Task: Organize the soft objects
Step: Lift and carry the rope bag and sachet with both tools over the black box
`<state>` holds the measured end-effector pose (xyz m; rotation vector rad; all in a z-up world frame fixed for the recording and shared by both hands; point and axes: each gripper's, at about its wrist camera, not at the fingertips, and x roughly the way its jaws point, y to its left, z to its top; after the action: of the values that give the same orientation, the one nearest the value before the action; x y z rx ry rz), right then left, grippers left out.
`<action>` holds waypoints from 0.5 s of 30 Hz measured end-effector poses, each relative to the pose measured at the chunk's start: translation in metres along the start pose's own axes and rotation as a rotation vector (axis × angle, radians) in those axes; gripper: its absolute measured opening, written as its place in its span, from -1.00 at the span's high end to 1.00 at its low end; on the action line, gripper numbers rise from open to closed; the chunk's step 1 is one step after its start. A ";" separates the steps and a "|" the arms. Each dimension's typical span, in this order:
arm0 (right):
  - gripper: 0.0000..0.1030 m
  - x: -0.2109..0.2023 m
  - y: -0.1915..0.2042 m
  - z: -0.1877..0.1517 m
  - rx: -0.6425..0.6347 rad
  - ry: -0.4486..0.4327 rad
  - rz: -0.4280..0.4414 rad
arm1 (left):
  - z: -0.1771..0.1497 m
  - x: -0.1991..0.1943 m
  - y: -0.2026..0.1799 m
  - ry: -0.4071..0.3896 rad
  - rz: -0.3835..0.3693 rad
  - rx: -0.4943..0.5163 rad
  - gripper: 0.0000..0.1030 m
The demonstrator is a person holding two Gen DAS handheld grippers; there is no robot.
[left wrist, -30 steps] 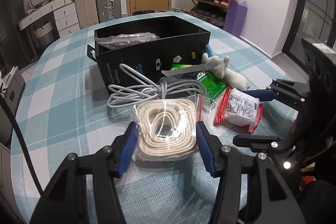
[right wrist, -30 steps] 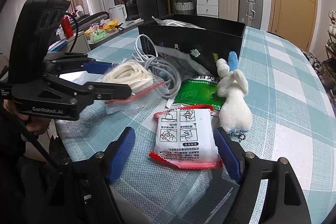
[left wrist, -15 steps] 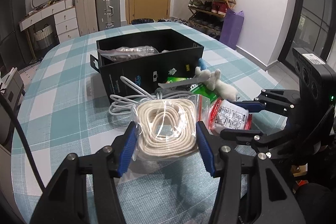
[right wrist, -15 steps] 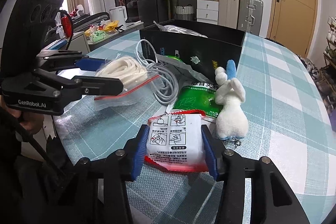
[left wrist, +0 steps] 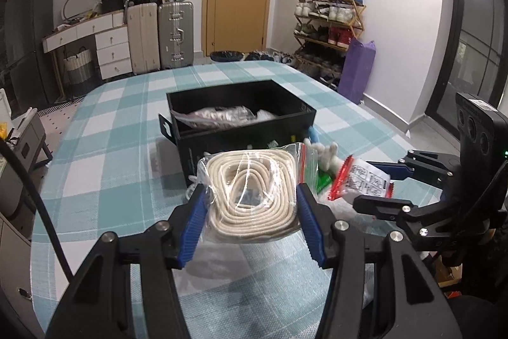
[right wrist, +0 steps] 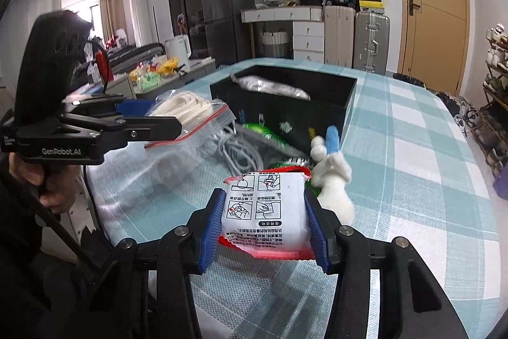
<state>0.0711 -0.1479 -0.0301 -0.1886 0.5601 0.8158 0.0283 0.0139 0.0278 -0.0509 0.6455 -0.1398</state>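
My left gripper (left wrist: 250, 199) is shut on a clear zip bag of coiled cream rope (left wrist: 252, 196), lifted off the checked tablecloth. In the right wrist view that same rope bag (right wrist: 187, 111) hangs at the left in the left gripper (right wrist: 165, 119). My right gripper (right wrist: 263, 205) is shut on a white packet with red edges and printed drawings (right wrist: 265, 208), also raised; the packet (left wrist: 365, 180) shows at the right of the left wrist view. Behind both stands an open black box (left wrist: 241, 119) holding a clear-wrapped item (left wrist: 219, 116).
A white plush toy with a blue ear (right wrist: 331, 177), a green packet (right wrist: 270, 138) and a grey-white cable (right wrist: 238, 151) lie on the table (right wrist: 412, 180) before the box (right wrist: 285, 104). A hand (right wrist: 35, 177) holds the left gripper's handle. Suitcases and a shoe rack stand beyond.
The right gripper closed on the white packet and lifted it off the table. The left gripper raised the rope bag higher, and both views now look more over the box.
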 end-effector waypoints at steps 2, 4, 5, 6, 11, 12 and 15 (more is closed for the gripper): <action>0.04 -0.004 0.000 0.002 0.001 -0.013 -0.008 | 0.002 -0.002 0.002 -0.012 0.004 -0.006 -0.06; 0.04 -0.008 -0.001 0.006 0.011 -0.030 -0.009 | 0.006 -0.003 0.004 -0.023 0.012 -0.016 -0.06; 0.04 -0.010 -0.002 0.008 0.015 -0.036 -0.009 | 0.007 -0.004 0.006 -0.029 0.012 -0.022 -0.06; 0.04 -0.012 -0.002 0.009 0.019 -0.044 -0.010 | 0.009 -0.004 0.007 -0.036 0.014 -0.026 -0.06; 0.04 -0.021 -0.008 0.021 0.039 -0.087 -0.021 | 0.018 -0.007 0.012 -0.064 0.029 -0.043 -0.06; 0.04 -0.023 -0.009 0.023 0.043 -0.095 -0.023 | 0.020 -0.007 0.014 -0.070 0.031 -0.046 -0.06; 0.04 -0.027 -0.011 0.030 0.052 -0.117 -0.026 | 0.025 -0.008 0.016 -0.084 0.042 -0.051 -0.06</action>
<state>0.0763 -0.1619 0.0092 -0.0992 0.4675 0.7807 0.0389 0.0310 0.0509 -0.0914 0.5658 -0.0804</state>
